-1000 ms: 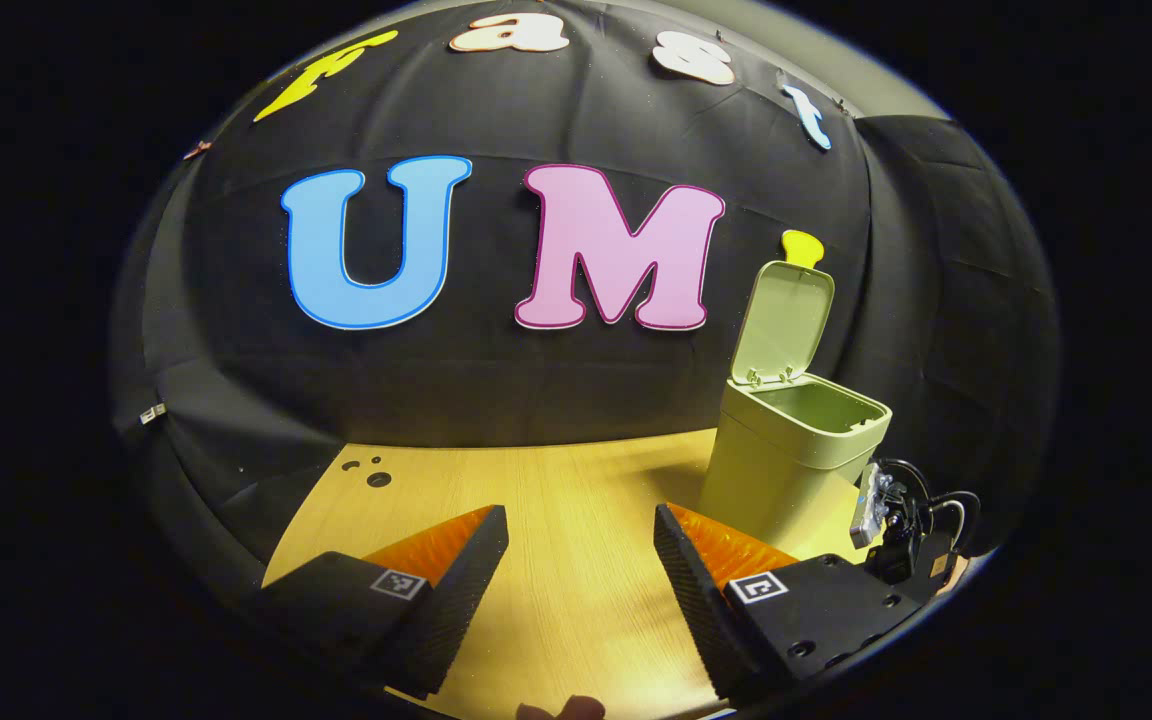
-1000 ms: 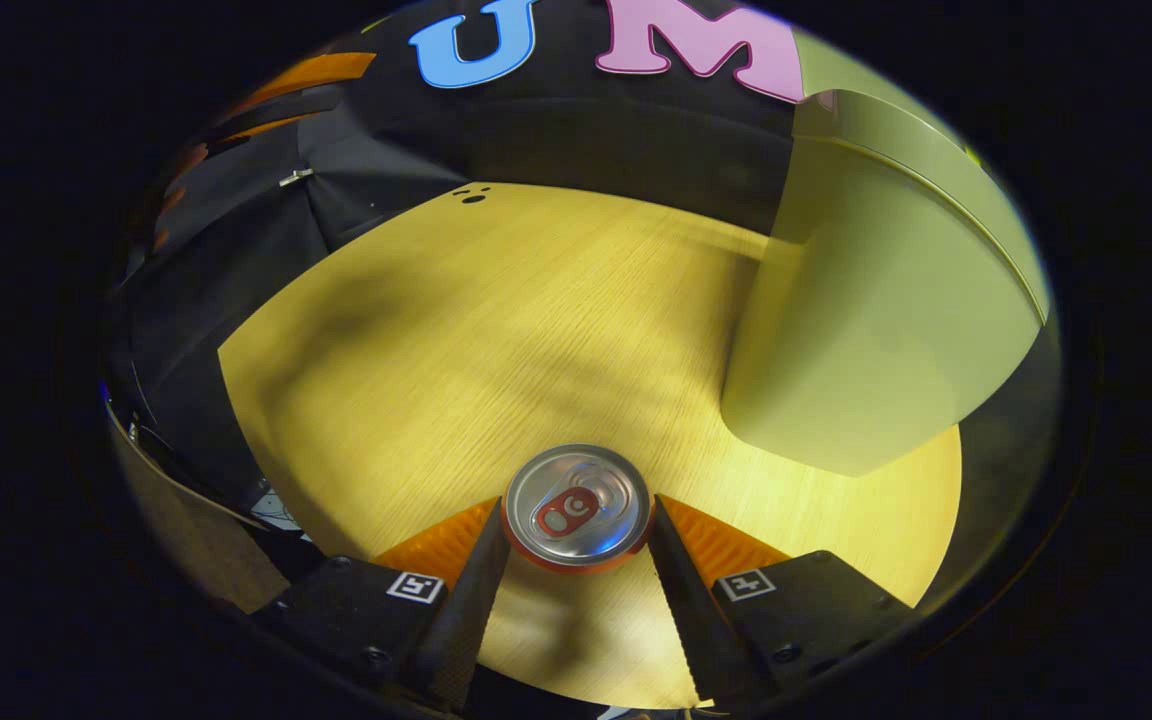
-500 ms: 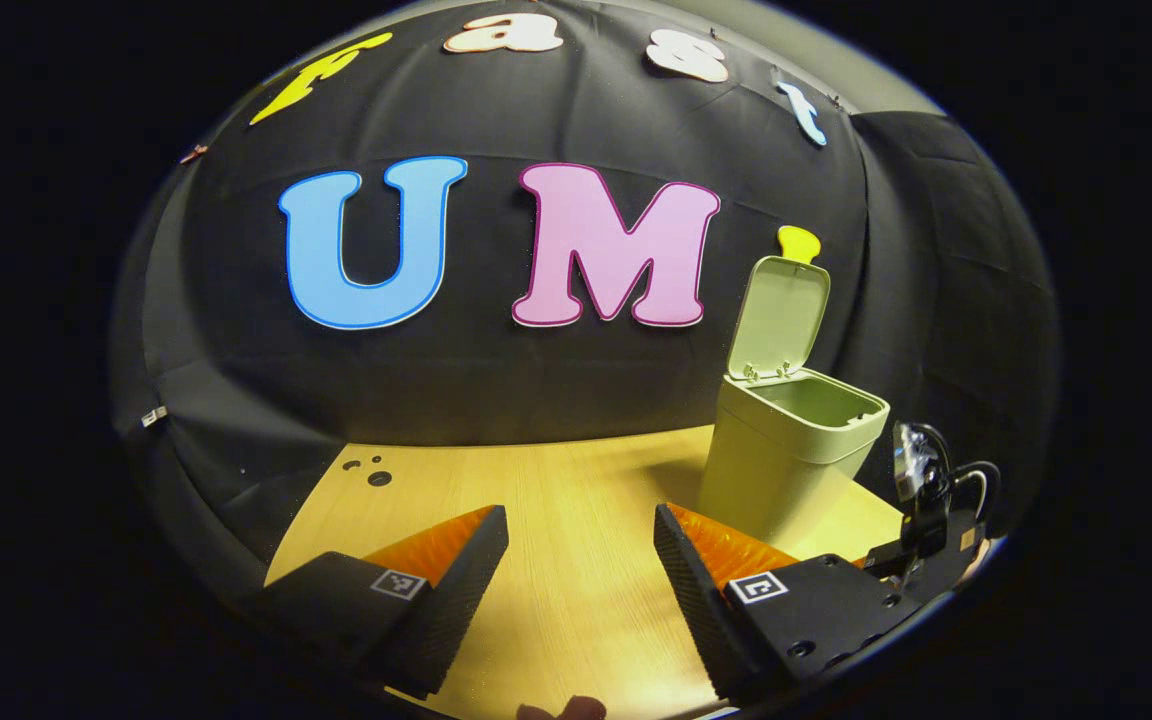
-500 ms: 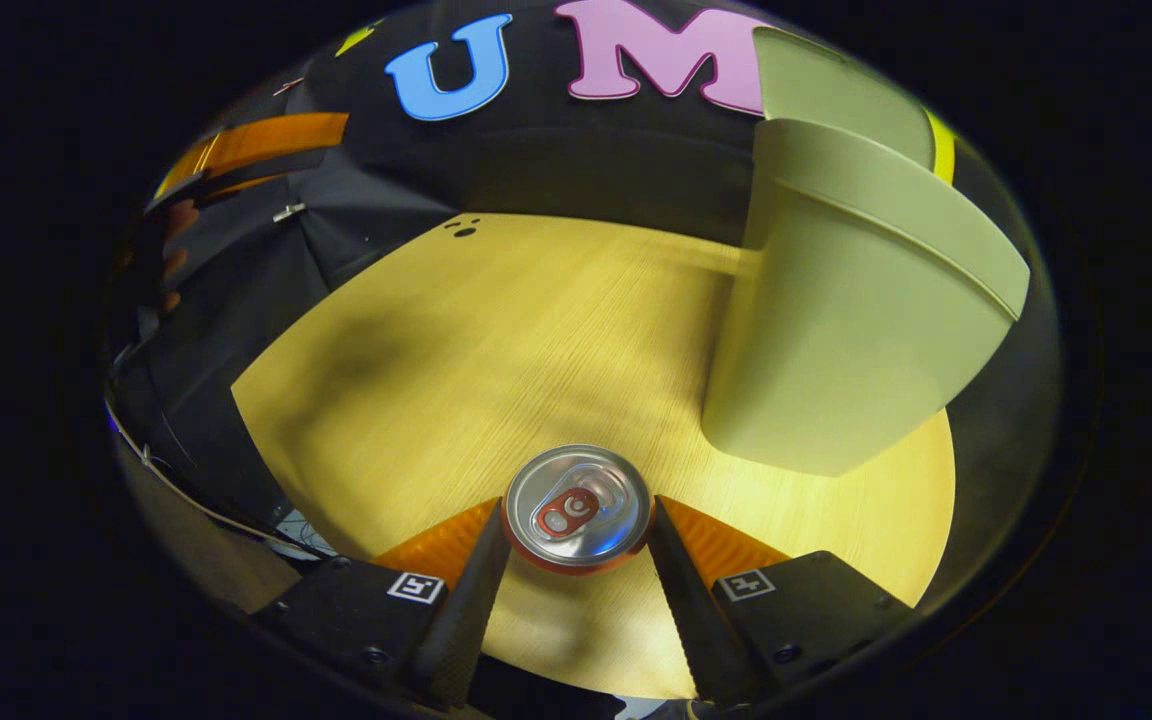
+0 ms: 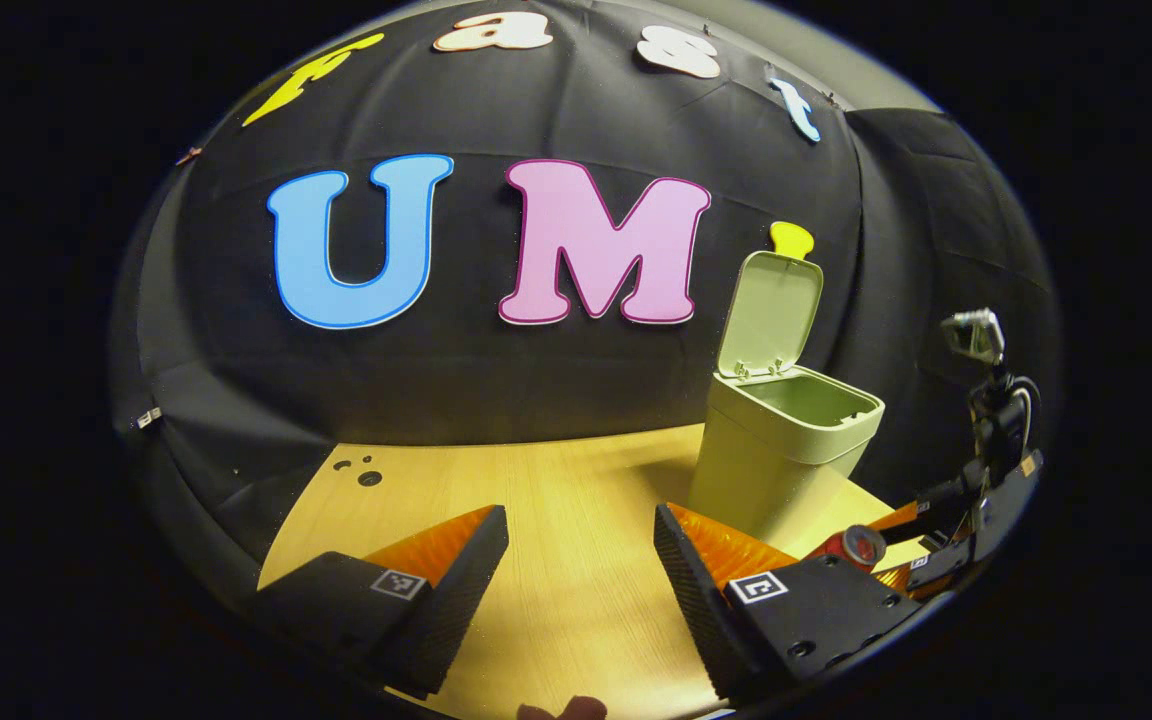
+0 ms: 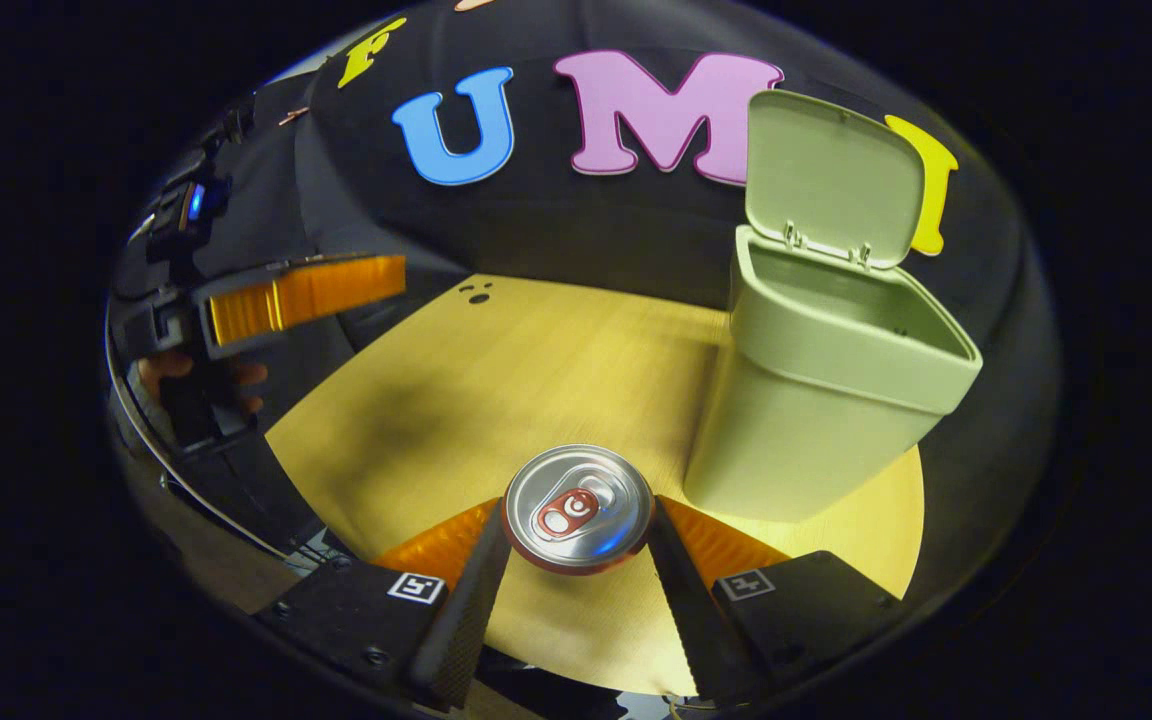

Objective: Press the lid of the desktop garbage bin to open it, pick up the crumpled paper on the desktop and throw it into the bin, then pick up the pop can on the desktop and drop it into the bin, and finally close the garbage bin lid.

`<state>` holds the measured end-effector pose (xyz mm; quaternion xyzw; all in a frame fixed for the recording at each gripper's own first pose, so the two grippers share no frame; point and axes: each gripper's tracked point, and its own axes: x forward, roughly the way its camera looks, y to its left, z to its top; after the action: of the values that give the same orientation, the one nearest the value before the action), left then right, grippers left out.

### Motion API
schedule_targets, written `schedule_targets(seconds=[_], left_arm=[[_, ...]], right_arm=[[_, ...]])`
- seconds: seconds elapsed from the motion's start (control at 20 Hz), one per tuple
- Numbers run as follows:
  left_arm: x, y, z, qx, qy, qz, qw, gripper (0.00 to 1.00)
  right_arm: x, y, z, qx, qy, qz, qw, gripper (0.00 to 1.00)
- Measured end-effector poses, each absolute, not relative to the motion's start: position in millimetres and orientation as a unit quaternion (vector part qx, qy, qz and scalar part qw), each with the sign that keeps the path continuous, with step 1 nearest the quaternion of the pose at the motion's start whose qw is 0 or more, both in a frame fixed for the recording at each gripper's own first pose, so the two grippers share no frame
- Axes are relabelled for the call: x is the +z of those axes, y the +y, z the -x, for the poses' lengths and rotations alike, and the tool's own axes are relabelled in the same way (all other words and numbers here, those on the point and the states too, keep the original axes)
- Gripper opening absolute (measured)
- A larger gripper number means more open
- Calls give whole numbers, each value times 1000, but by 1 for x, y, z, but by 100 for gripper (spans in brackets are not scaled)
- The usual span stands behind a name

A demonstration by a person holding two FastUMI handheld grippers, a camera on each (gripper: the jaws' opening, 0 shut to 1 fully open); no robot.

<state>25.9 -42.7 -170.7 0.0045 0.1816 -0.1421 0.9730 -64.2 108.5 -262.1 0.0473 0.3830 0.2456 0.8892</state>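
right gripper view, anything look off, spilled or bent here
Nothing stands out. The red aluminium pop can sits squarely between the right gripper jaws, undented as far as its top shows. The pale green plastic bin stands upright on the wooden desktop with its lid up. No spill shows.

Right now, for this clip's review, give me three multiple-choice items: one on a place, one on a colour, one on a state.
1. Where is the can?
A. between the right tool's fingers
B. inside the bin
C. lying on the table

2. What colour is the bin?
A. blue
B. pale green
C. white

3. How is the lid?
A. shut
B. taken off
C. up on its hinge

Key: 1 A, both fingers press its sides in the right gripper view. 2 B, body and lid are pale green. 3 C, it stands behind the open mouth.
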Motion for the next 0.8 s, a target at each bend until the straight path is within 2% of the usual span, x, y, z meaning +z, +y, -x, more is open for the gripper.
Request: schedule_targets(seconds=[0.3,0.8], left_arm=[[-170,-47,-30,-145,182,-7,973,94],[-169,-52,-33,-146,180,-7,973,94]], right_arm=[[-205,107,29,247,336,-78,905,83],[-163,82,-29,228,282,-87,928,83]])
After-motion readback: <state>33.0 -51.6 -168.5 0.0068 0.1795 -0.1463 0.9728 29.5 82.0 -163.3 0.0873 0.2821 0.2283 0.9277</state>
